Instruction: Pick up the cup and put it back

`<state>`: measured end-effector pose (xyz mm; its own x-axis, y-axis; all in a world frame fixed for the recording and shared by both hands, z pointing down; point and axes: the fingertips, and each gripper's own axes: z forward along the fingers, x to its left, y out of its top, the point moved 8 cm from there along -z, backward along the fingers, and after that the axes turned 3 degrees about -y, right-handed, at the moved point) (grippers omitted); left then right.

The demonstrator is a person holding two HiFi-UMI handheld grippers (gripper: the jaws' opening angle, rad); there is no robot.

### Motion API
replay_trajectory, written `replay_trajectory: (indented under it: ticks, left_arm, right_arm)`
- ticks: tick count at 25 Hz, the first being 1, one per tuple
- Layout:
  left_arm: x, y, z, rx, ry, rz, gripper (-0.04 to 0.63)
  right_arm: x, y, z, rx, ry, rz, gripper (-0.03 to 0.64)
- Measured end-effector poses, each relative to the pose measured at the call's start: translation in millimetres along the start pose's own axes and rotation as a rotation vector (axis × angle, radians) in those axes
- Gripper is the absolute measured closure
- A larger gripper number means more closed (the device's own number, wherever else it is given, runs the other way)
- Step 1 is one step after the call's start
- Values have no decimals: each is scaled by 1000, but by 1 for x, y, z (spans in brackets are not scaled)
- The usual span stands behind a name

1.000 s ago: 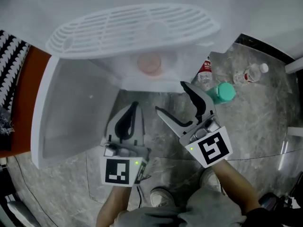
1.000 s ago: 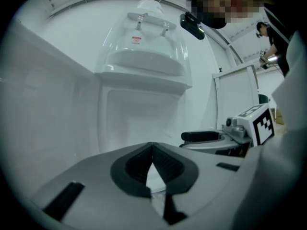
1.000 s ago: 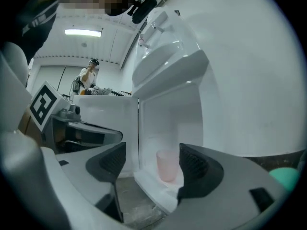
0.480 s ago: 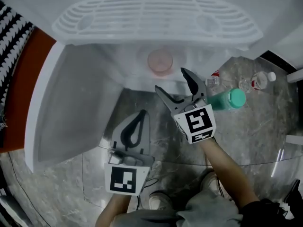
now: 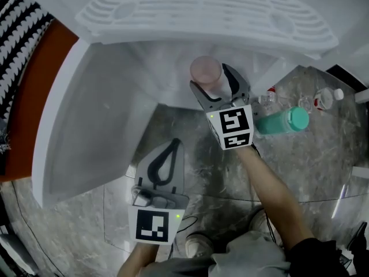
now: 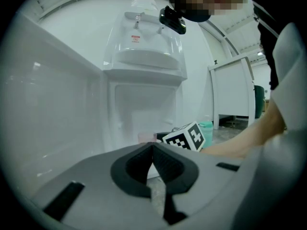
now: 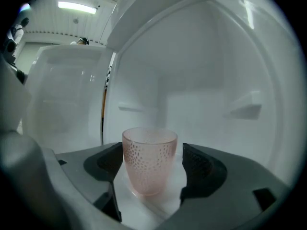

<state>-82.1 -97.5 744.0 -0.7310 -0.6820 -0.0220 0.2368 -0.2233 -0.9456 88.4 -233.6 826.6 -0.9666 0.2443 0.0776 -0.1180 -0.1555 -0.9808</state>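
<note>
A: The pink cup stands on the white ledge at twelve o'clock, untouched between the right gripper's wide jaws, which have just been opening.
B: I'd centre it, squeeze gently and lift straight. The left gripper is closed and empty at seven o'clock.

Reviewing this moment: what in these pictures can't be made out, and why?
Cup contents: the right gripper view sees only its dotted, frosted wall; the head view shows its mouth hazily.
Cup in the left gripper view: only a pink sliver shows above the left gripper body.
Clear bottle label print, head view: too small to read.
</note>
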Motion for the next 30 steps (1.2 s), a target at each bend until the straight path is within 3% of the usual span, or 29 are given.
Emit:
replay_trajectory:
  ticks: [11, 13, 18, 21, 30]
  left_arm:
    - [-1, -4, -4, 4, -1, -32, 583]
    - [1, -4, -3, -7, 8, -54, 583]
    - [1, 1, -2, -21, 23, -17, 583]
    - [0, 3, 1, -34, 21, -45, 583]
    - [-15, 7, 3, -65, 17, -84, 583]
  right_arm:
    - [7, 5, 12, 15, 46, -57, 242]
    - [10, 13, -3, -3, 60, -60, 242]
    - [19, 39, -61, -87, 115, -3, 242]
    - [18, 52, -103, -113, 137, 44, 242]
    - [12, 50, -171, -81, 171, 92, 242]
